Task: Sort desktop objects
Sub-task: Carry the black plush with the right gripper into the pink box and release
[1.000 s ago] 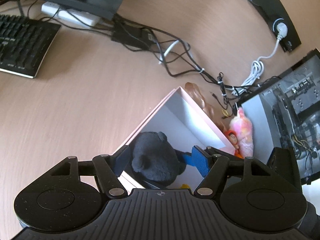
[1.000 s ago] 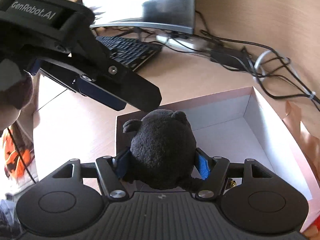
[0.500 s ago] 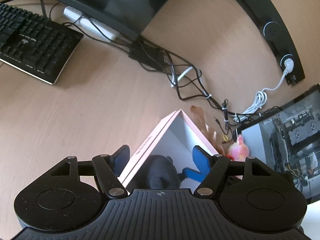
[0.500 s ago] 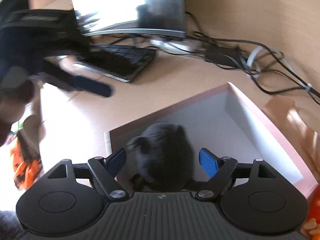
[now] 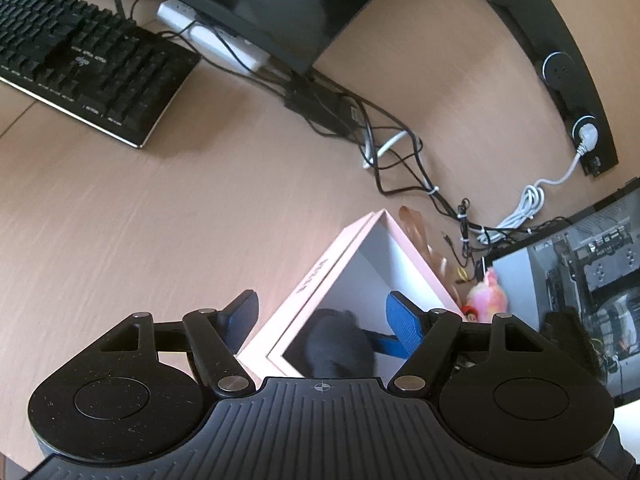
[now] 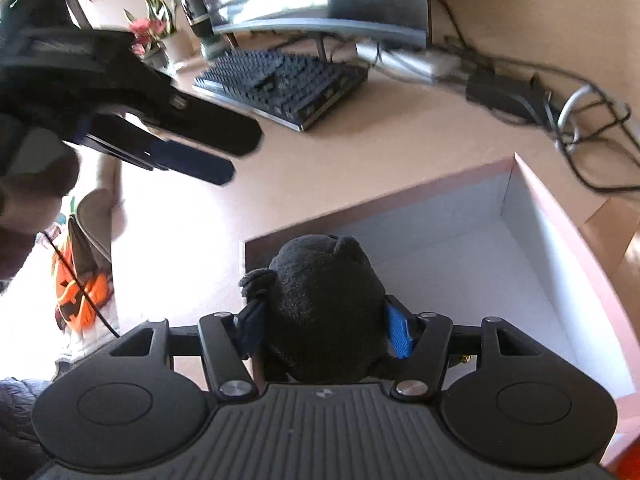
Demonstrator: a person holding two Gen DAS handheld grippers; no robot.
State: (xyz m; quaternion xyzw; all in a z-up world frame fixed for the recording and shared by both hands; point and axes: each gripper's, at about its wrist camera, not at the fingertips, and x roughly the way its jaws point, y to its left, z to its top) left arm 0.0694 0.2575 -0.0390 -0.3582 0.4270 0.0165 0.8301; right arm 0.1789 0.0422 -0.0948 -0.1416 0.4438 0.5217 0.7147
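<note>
right gripper [image 6: 326,330] clamped on black plush toy [image 6: 324,304], over pink box [image 6: 576,240]. left gripper [image 5: 326,318] apart, empty. step: placing toy; next probably lower, then release.

left gripper [image 5: 324,316]: black plastic, ribbed top, two round discs, silver screws, small cross mark | fingers [image 5: 404,330]: blue pads | right gripper [image 6: 326,330]: same black body, silver screws, blue pads [image 6: 398,334]

right gripper [image 6: 326,334] clamping black plush [image 6: 326,304] (over box [image 6: 560,240])
</note>
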